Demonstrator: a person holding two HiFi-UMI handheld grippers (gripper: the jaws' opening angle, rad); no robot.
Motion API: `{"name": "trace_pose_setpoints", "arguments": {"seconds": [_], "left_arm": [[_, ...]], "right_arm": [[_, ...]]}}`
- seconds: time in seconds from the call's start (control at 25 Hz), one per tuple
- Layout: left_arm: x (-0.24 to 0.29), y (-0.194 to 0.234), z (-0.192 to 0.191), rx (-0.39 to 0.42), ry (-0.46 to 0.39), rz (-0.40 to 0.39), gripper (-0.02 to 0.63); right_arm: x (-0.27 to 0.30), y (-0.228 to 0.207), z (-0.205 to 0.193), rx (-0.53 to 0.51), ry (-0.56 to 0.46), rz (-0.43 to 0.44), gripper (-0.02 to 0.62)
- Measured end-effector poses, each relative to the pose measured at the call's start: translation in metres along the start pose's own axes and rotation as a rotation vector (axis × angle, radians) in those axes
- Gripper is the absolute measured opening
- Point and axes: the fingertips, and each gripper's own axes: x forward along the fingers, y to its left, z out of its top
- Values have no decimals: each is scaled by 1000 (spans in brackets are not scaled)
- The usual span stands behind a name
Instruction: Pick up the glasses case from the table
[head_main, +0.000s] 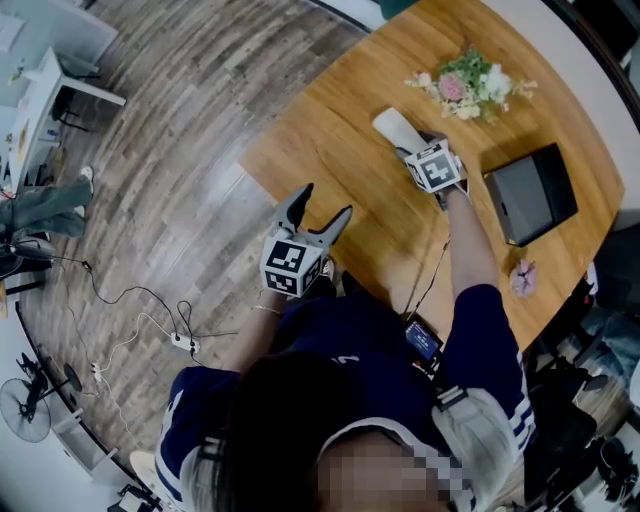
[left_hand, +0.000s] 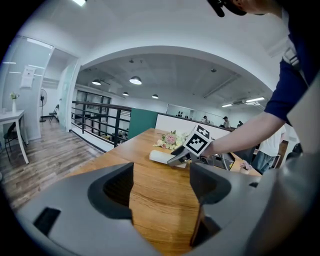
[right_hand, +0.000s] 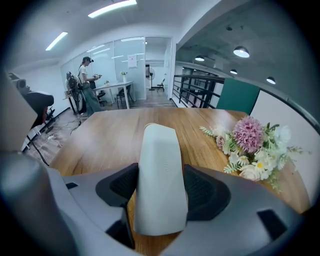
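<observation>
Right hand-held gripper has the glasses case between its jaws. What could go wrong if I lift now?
1. The right hand-held gripper has its pads against the smooth, tapering glasses case near one end, with most of it sticking out ahead, so it may tip or slip.
2. The flowers lie close beside the case on the table; a sideways swing could brush them.
</observation>
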Motion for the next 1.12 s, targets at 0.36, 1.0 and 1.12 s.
{"name": "trace_pose_setpoints", "arguments": {"seconds": [0.36, 1.0, 1.12], "left_arm": [[-4, 3, 7, 4, -33, -15, 353], [-6, -8, 14, -26, -83, -138, 353], [-7, -14, 15, -31, -84, -177, 350]], "right_arm": [[-44, 7, 36, -87, -141, -111, 295], [-157, 58, 68, -121, -379, -340, 293], [-175, 73, 65, -128, -391, -374, 293]]}}
